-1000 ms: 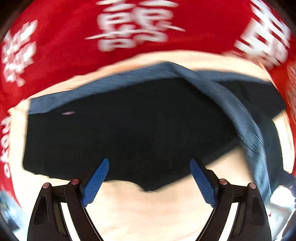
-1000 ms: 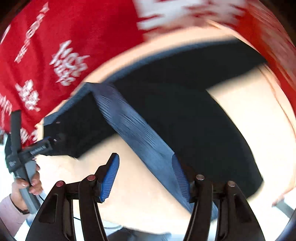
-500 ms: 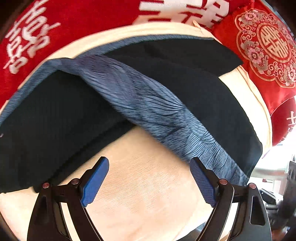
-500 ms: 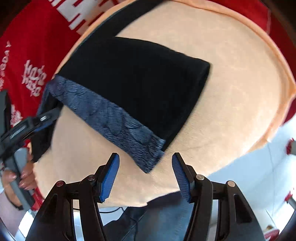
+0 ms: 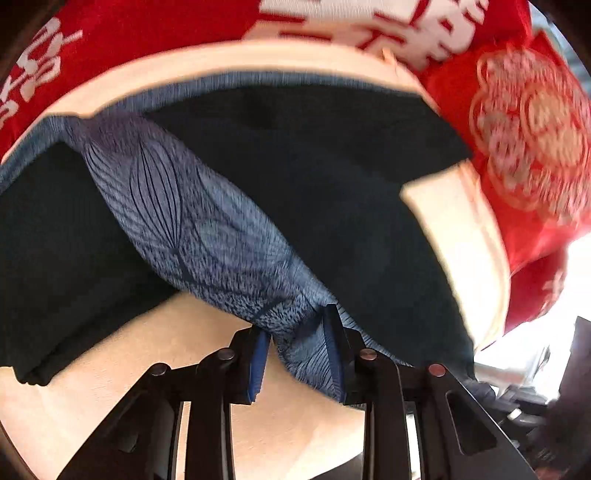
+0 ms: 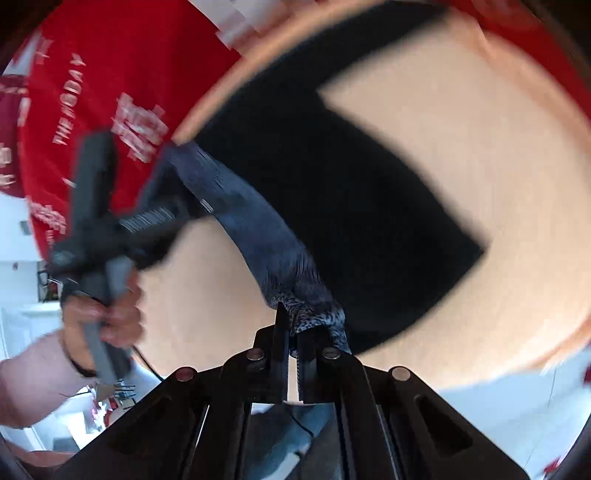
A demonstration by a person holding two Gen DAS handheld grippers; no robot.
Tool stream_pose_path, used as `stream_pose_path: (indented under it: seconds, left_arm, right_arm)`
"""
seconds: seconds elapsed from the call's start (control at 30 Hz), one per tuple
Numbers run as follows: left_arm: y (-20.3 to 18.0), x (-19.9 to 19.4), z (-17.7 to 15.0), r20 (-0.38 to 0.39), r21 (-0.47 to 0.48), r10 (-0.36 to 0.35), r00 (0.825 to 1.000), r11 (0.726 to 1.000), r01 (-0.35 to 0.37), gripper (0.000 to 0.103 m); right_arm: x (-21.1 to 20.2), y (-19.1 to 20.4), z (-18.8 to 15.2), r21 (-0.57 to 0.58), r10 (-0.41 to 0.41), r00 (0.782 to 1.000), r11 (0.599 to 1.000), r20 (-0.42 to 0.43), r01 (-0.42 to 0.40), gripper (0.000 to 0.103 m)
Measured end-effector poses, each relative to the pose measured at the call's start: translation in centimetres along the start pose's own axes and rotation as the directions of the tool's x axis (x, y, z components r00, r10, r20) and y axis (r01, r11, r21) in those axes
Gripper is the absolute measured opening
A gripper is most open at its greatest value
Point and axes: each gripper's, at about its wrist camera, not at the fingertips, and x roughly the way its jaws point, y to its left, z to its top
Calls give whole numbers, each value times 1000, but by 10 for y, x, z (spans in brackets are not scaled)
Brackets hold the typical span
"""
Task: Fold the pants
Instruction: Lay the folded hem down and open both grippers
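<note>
Currently the pants (image 5: 332,192) lie on a peach cloth (image 5: 314,424), black with a blue patterned band (image 5: 192,221) running diagonally. Both grippers have just been closing. The left gripper (image 5: 297,356) clamps the band's near end; the right gripper (image 6: 293,339) clamps its other end. Bare cloth stays open right of the black edge in the right view. Red fabric (image 5: 147,26) borders the far side.

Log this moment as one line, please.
task: fold pants | left gripper: just closed on patterned band | right gripper: just closed on same band | pants: on peach cloth
</note>
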Motion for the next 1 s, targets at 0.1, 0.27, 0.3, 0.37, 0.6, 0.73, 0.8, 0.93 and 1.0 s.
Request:
stream_pose_path:
  seconds: [0.1, 0.27, 0.3, 0.37, 0.6, 0.73, 0.8, 0.93, 1.0]
  left_arm:
    - [-10, -19, 21, 58, -5, 3, 998, 1000, -3, 30]
    - [-29, -58, 75, 202, -1, 88, 975, 996, -89, 47]
    - [-22, -68, 77, 217, -3, 106, 970, 994, -108, 60]
    - [-17, -83, 84, 291, -31, 190, 938, 981, -189, 85]
    - [19, -44, 95, 181, -130, 343, 922, 937, -323, 85]
    - [40, -19, 87, 107, -151, 417, 903, 904, -399, 85]
    - [44, -8, 85, 86, -142, 442, 893, 893, -428, 85]
    - [46, 13, 84, 48, -147, 450, 892, 886, -439, 85]
    - [44, 20, 83, 43, -139, 456, 889, 884, -447, 85]
  right_arm:
    - [-37, 9, 54, -61, 20, 997, 998, 77, -16, 3]
    - [-73, 12, 162, -164, 9, 986, 986, 165, 18, 3]
    - [-73, 13, 182, -184, -2, 985, 982, 174, 34, 3]
    - [-74, 5, 220, -200, -37, 982, 977, 185, 74, 3]
    - [-32, -26, 317, -162, -233, 961, 953, 148, 256, 50]
    - [-40, -17, 317, -205, -324, 919, 906, 224, 369, 84]
    - [-57, -11, 301, -194, -298, 917, 915, 266, 354, 84]
    - [-45, -39, 250, -77, -229, 964, 968, 133, 240, 67]
    - [-27, -62, 232, 6, -256, 964, 967, 69, 256, 56]
